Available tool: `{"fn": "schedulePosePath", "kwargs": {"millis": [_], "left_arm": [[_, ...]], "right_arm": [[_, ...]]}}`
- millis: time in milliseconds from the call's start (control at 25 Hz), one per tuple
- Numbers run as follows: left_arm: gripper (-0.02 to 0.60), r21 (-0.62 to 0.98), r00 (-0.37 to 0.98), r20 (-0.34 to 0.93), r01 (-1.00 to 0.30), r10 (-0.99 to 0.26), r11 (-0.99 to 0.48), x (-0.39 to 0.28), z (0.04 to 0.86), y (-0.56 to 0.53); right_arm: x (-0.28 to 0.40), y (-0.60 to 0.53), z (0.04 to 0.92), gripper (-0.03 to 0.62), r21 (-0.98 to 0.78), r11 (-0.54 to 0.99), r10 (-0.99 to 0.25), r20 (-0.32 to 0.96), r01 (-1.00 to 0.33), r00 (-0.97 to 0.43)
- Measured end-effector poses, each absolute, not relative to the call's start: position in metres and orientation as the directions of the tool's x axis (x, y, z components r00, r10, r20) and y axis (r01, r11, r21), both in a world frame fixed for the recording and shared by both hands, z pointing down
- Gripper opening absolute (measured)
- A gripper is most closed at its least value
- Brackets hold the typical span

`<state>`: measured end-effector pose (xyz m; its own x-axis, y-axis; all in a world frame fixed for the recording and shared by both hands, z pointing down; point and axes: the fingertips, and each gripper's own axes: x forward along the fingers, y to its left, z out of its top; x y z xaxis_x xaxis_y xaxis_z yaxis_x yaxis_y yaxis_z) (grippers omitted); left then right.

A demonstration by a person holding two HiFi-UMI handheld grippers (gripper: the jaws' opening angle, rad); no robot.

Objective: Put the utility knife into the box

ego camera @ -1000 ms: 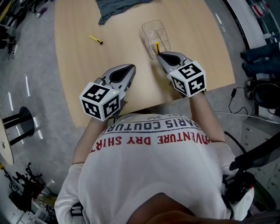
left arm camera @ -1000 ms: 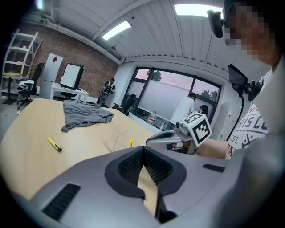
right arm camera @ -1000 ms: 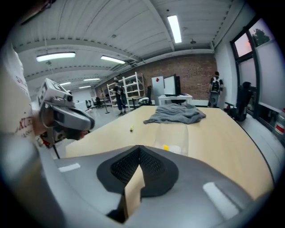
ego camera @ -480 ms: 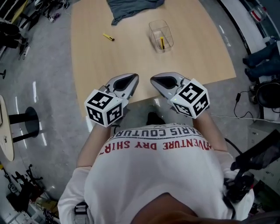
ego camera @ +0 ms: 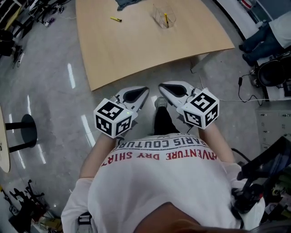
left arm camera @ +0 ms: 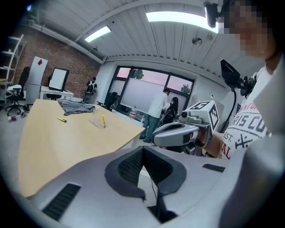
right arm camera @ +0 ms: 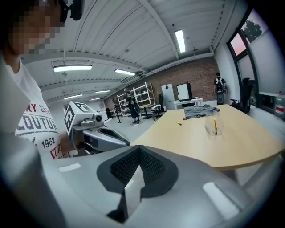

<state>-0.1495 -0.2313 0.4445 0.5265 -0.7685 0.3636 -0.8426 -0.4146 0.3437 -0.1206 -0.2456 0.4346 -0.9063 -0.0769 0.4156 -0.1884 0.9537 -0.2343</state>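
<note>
A yellow utility knife (ego camera: 166, 18) stands tilted inside the clear box (ego camera: 160, 13) at the far end of the wooden table (ego camera: 145, 50). The same knife (left arm camera: 103, 120) and box (right arm camera: 209, 126) show small in both gripper views. My left gripper (ego camera: 144, 89) and right gripper (ego camera: 161, 85) hang side by side close to my body, over the floor and short of the table's near edge. Both are shut with nothing between their jaws. Each gripper view shows its own closed jaws, left gripper (left arm camera: 142, 149) and right gripper (right arm camera: 139, 149).
A second small yellow item (ego camera: 115, 19) lies on the table left of the box. A grey cloth (ego camera: 127, 3) is bunched at the far edge. Grey floor lies between me and the table; people, chairs and desks stand in the background.
I have stepped back from the table. Both grippers have drawn away from the box and now hang over the floor; the knife stays in the box.
</note>
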Motion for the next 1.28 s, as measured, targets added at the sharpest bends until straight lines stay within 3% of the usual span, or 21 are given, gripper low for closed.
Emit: {"fn": "schedulePosePath", "kwargs": {"millis": [360,600,1120,1280], "left_arm": [[0.003,0.292,0.507,0.294,-0.855,-0.81,-0.429,-0.134,0.385,-0.12],[0.003,0.234,0.474,0.296,-0.878,-0.829,-0.418,-0.1,0.367,-0.072],[0.002,0.204,0.476,0.283,-0.878,-0.833,-0.433,0.15,0.359,0.08],[0.003,0.187,0.468,0.289,-0.883,-0.835,-0.43,0.201,0.356,0.12]], "right_arm": [[-0.104,-0.137,0.38,0.002,-0.086,0.981,-0.119,0.432,-0.172,-0.894],[-0.071,-0.089,0.359,0.002,-0.09,0.984,-0.111,0.374,-0.155,-0.921],[0.186,0.063,0.359,0.002,-0.127,0.976,-0.126,0.32,-0.174,-0.939],[0.233,0.106,0.358,0.002,-0.127,0.979,-0.115,0.308,-0.161,-0.944]]}}
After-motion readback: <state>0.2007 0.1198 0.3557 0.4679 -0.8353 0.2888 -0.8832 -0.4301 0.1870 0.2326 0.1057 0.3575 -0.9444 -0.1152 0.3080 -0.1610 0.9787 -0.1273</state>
